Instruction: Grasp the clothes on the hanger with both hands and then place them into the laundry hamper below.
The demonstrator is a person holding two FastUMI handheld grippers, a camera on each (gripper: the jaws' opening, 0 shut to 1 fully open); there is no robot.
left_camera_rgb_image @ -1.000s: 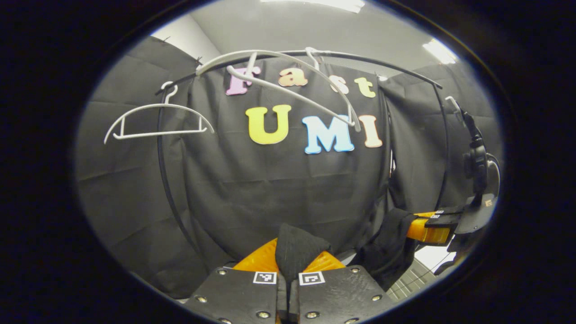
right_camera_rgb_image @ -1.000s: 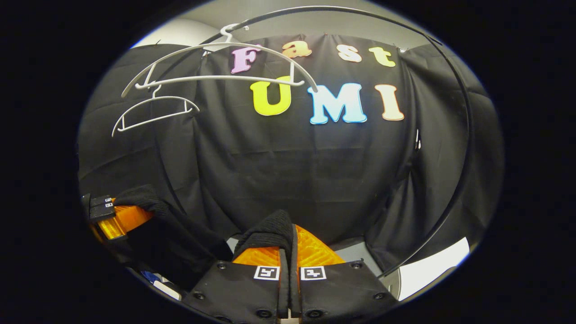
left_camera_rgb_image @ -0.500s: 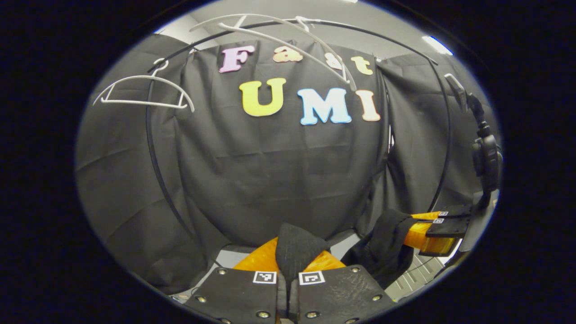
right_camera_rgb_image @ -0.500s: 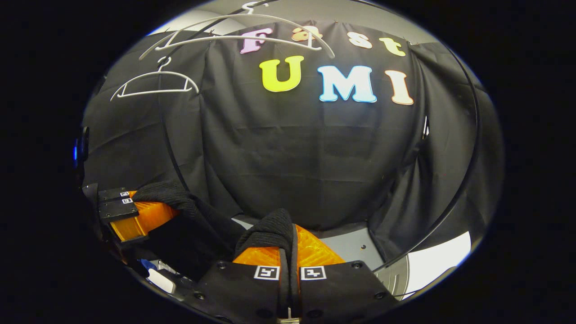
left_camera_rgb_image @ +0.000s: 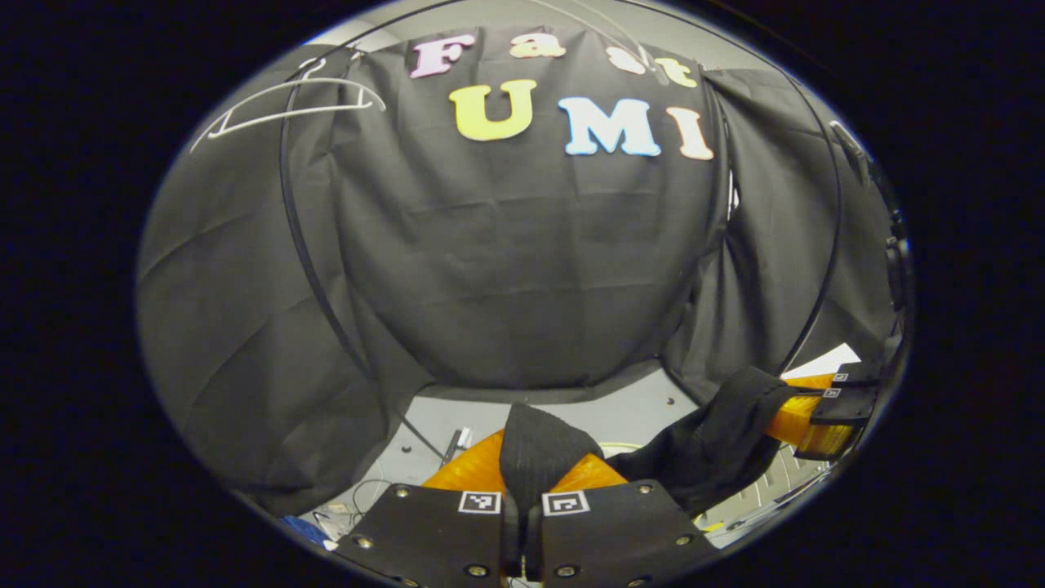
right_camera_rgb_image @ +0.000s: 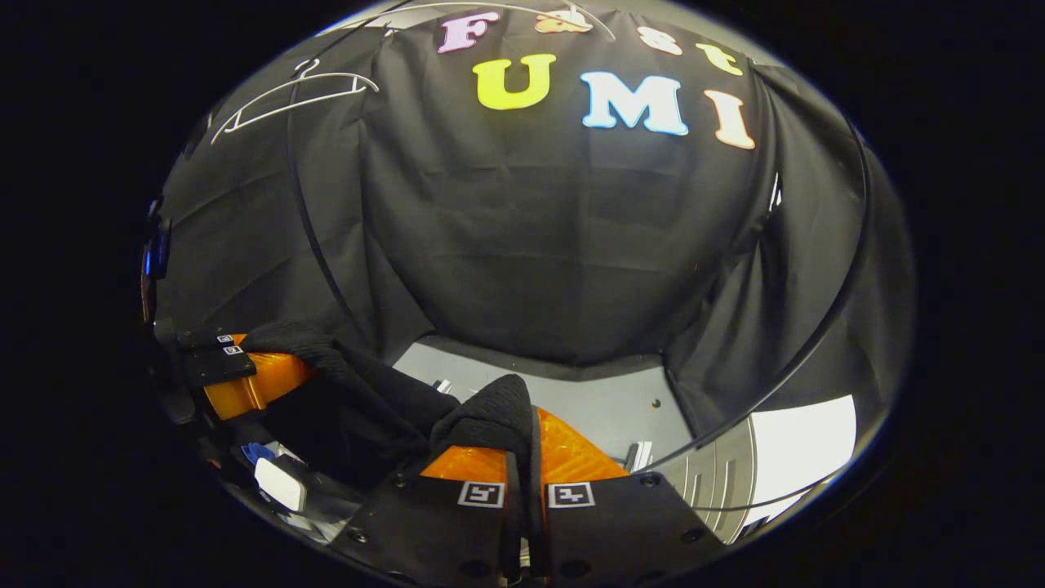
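Observation:
A black knitted garment [left_camera_rgb_image: 718, 441] hangs stretched between my two grippers, off the hanger. My left gripper [left_camera_rgb_image: 524, 457] is shut on one bunched end of the cloth [left_camera_rgb_image: 535, 445]. In the left gripper view the right gripper [left_camera_rgb_image: 804, 408] holds the other end at the right edge. My right gripper [right_camera_rgb_image: 522, 445] is shut on a fold of the same garment [right_camera_rgb_image: 490, 416], which sags leftward to the left gripper [right_camera_rgb_image: 245, 380]. A bare white hanger [left_camera_rgb_image: 286, 102] hangs from the black rail high at the upper left, also in the right gripper view as a white hanger [right_camera_rgb_image: 290, 94]. No hamper is discernible.
The black curved rail [left_camera_rgb_image: 306, 245] of the rack arcs down the left side and another black rail [right_camera_rgb_image: 824, 327] down the right. A grey floor plate [right_camera_rgb_image: 588, 408] lies below, with cables and small items [left_camera_rgb_image: 453, 445] on it. A white block [right_camera_rgb_image: 279, 483] sits low left.
Both grippers have dropped with the garment: hangers and wall slid upward in both views, and the grey floor has come into sight below. Both grips stay shut on the cloth.

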